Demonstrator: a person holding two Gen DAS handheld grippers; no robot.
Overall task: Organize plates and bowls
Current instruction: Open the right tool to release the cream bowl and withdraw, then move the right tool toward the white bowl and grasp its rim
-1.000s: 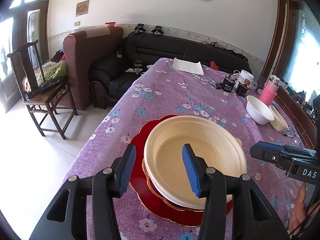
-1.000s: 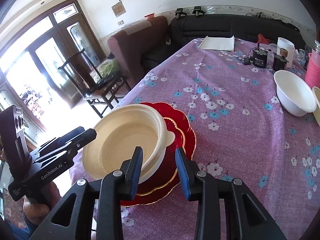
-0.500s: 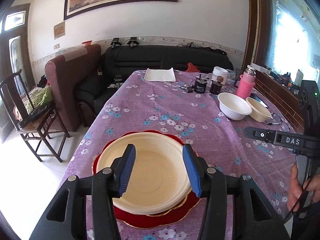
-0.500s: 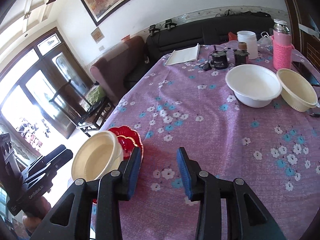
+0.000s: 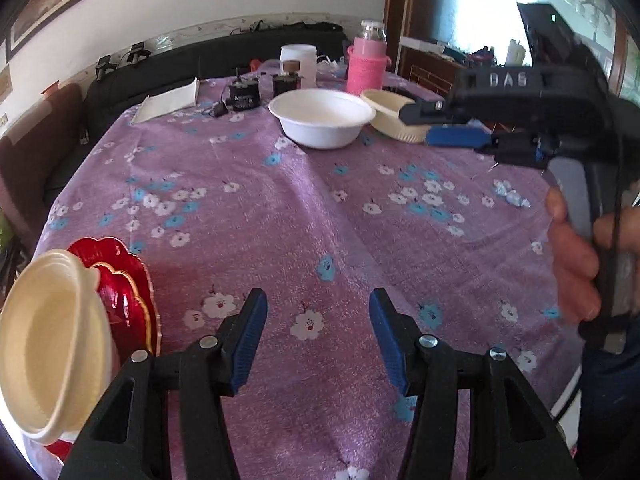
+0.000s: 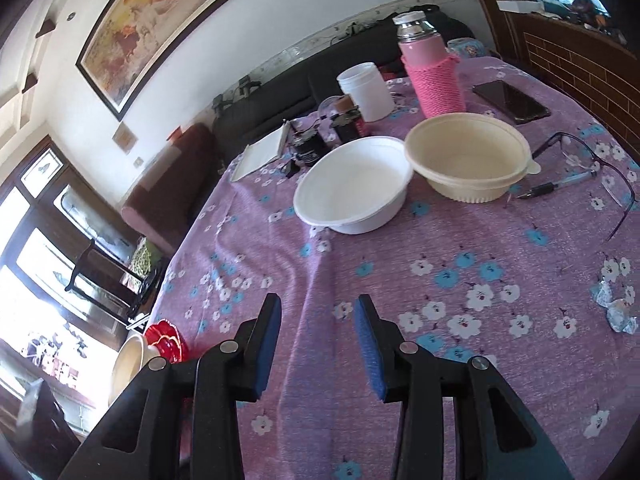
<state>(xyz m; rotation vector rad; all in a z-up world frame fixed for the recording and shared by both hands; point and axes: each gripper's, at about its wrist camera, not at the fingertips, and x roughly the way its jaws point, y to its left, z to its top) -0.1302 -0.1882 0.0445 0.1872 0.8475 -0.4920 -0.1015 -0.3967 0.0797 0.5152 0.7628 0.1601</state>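
Table (image 5: 320, 220) under purple flowered cloth. Far side: white bowl (image 5: 321, 117) touching cream bowl (image 6: 466, 160), pink flask (image 6: 432, 68), white jar (image 6: 366, 90), phone (image 6: 510, 100). Near left edge: cream bowl on red plate (image 5: 120, 280). Left tool (image 5: 318, 336) and right tool (image 6: 316, 344) both spread, nothing between, the left one's jaws having just widened. Dark sofa (image 6: 288, 92) and framed painting (image 6: 160, 20) beyond.

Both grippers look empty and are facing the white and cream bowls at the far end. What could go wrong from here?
1. The white bowl and cream bowl touch at the rims; gripping one may drag the other.
2. Eyeglasses, a pen and a phone lie beside the cream bowl and could be knocked.
3. The cream bowl on the red plates sits at the table's edge, and a bump might tip it off.
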